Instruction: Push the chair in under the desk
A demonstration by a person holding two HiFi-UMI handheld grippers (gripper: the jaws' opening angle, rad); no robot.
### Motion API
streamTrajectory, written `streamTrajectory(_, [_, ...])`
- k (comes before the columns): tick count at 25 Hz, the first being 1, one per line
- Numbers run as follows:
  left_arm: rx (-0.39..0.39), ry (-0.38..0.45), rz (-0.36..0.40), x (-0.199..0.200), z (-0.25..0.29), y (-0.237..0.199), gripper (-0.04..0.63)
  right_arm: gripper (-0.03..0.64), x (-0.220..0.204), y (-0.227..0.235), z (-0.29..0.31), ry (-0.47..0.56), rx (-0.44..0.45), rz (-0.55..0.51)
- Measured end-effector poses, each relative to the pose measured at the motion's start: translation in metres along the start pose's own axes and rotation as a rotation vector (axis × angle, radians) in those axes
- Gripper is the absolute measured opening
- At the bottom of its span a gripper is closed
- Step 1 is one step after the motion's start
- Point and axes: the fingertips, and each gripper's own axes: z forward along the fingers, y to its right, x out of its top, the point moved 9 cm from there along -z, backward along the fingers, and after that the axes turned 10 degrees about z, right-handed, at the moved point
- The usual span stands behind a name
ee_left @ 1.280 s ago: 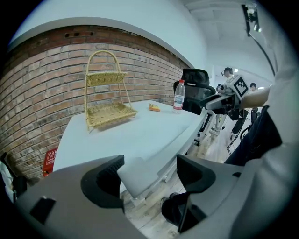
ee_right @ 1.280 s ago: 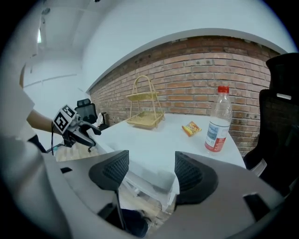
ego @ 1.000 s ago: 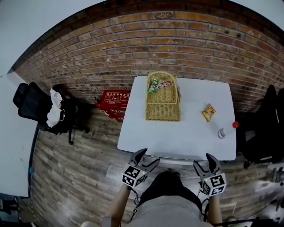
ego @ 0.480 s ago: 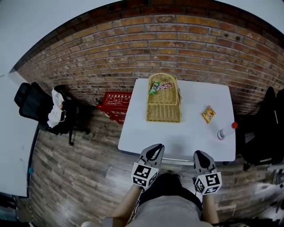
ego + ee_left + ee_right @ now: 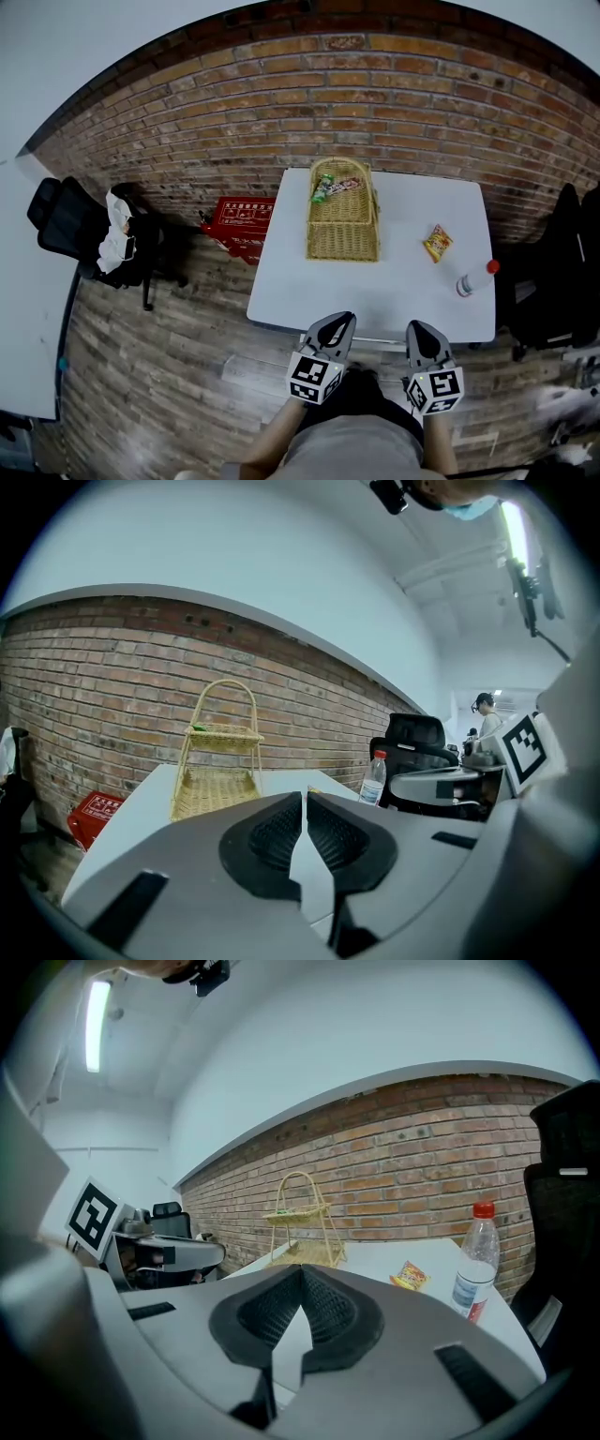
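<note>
A white desk [image 5: 375, 291] stands against the brick wall. Both grippers hover at its near edge. My left gripper [image 5: 337, 322] is shut with nothing between its pads, which meet in the left gripper view [image 5: 305, 808]. My right gripper [image 5: 418, 330] is also shut and empty, as its own view shows [image 5: 300, 1279]. A dark rounded shape [image 5: 356, 386] sits between and below the grippers; I cannot tell if it is a chair back. A black office chair [image 5: 80, 234] draped with white cloth stands far left, away from the desk.
On the desk are a wicker basket [image 5: 343, 220] holding snack packs, a yellow snack packet [image 5: 436, 243] and a red-capped bottle [image 5: 472, 278]. A red box [image 5: 239, 220] lies on the floor left of the desk. Another black chair [image 5: 562, 272] stands at the right.
Both grippers went from open to shut. They drew closer together and moved a little forward toward the desk's near edge.
</note>
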Motion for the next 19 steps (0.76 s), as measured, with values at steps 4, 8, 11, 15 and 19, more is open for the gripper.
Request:
streamTrajectory(4, [-0.003, 0.011, 0.006, 0.0034, 0.0026, 0.0017, 0.029, 0.015, 0.0008, 0.0000, -0.0002, 0.003, -0.001, -0.002])
streamTrajectory(8, [-0.004, 0.015, 0.011, 0.0066, 0.0048, 0.0021, 0.029, 0.015, 0.0048, -0.0003, 0.0002, 0.004, -0.002, 0.000])
streamTrajectory(11, [-0.013, 0.015, 0.016, 0.0082, 0.0059, 0.0025, 0.029, 0.015, 0.0066, 0.0001, 0.0000, 0.025, -0.004, 0.006])
streamTrajectory(15, [-0.017, 0.016, 0.015, 0.0084, 0.0062, 0.0029, 0.029, 0.015, 0.0075, -0.0013, 0.0005, 0.026, 0.014, -0.002])
streamTrajectory(19, [-0.019, 0.015, 0.020, 0.0100, 0.0070, 0.0038, 0.029, 0.015, 0.0092, -0.0022, 0.0013, 0.027, 0.019, -0.004])
